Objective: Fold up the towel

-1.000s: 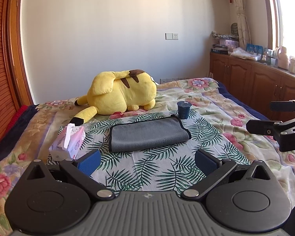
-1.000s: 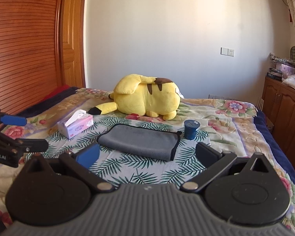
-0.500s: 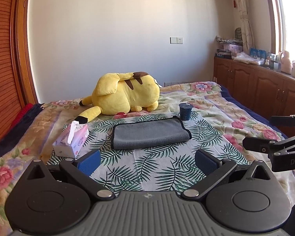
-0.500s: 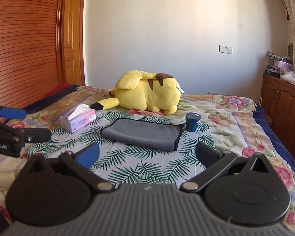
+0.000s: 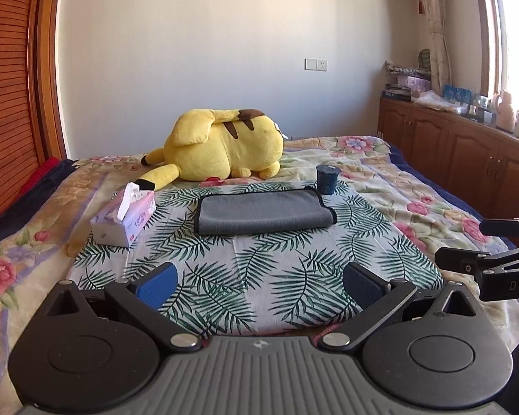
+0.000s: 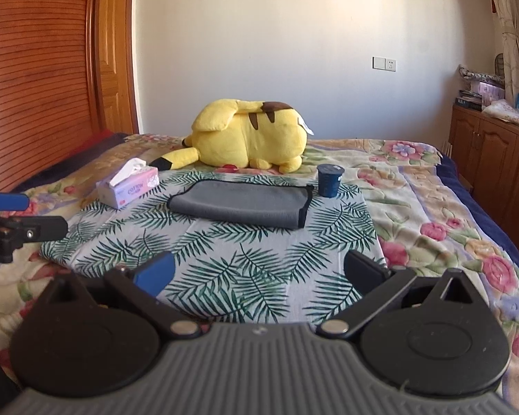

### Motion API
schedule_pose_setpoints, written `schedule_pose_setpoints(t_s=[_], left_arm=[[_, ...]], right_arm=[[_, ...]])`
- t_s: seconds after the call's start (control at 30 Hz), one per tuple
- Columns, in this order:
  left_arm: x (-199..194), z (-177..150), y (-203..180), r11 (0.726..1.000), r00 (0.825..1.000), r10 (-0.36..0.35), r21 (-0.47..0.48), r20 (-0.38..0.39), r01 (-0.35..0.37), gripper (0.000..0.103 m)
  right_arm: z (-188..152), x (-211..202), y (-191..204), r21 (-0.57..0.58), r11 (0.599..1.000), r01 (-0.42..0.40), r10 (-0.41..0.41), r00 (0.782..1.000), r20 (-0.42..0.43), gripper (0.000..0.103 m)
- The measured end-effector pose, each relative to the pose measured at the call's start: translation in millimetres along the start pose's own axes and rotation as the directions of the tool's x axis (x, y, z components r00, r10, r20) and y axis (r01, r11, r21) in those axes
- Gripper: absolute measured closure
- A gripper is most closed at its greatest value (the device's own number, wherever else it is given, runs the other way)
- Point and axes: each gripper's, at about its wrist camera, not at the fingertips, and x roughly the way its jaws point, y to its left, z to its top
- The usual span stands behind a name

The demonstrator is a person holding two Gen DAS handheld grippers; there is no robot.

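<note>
A grey towel [image 5: 263, 211] with a dark edge lies folded flat on the leaf-print cloth [image 5: 259, 269] on the bed; it also shows in the right wrist view [image 6: 240, 204]. My left gripper [image 5: 259, 285] is open and empty, held well short of the towel. My right gripper [image 6: 259, 273] is open and empty too, also back from the towel. The right gripper's fingers [image 5: 467, 263] show at the right edge of the left wrist view, and the left gripper's fingers [image 6: 34, 230] at the left edge of the right wrist view.
A yellow plush toy [image 5: 225, 148] lies behind the towel. A dark blue cup [image 5: 327, 180] stands at the towel's far right corner. A pink tissue box [image 5: 124, 219] sits left of it. Wooden cabinets [image 5: 467, 152] run along the right; a slatted wooden door [image 6: 34, 69] stands left.
Both grippers have drawn back from the towel and risen a little, so the towel looks smaller and farther. Both stay open. The towel has not moved.
</note>
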Motion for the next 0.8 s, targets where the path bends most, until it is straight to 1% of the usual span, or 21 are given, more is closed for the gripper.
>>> schedule_pose_setpoints(t_s=[0.13,0.4,0.5,0.67,0.8], left_arm=[[2,-9,-2,1.000,1.000,0.011,0.013,-0.007,-0.011,0.016],[12,-25,3,1.000,1.000,0.015,-0.007,-0.027,-0.016,0.016],[18,-30,2,0.999,0.999,0.035,0.001,-0.032,-0.035,0.016],[20,-36,1,0.999,0.999,0.043,0.021,-0.022,-0.042,0.016],[22,-41,0,0.999,0.999,0.035,0.022,-0.026,-0.034,0.016]], right_arm=[[-6,-1,2,-0.004,1.000,0.003,-0.003,1.000,-0.009,0.000],[-16,1,6,-0.023,1.000,0.007,-0.007,1.000,-0.007,0.000],[-19,3,7,-0.031,0.999,0.015,-0.015,1.000,-0.004,0.000],[-20,5,4,-0.013,1.000,0.018,-0.018,1.000,-0.005,0.000],[-22,8,4,-0.009,1.000,0.024,-0.024,1.000,-0.011,0.000]])
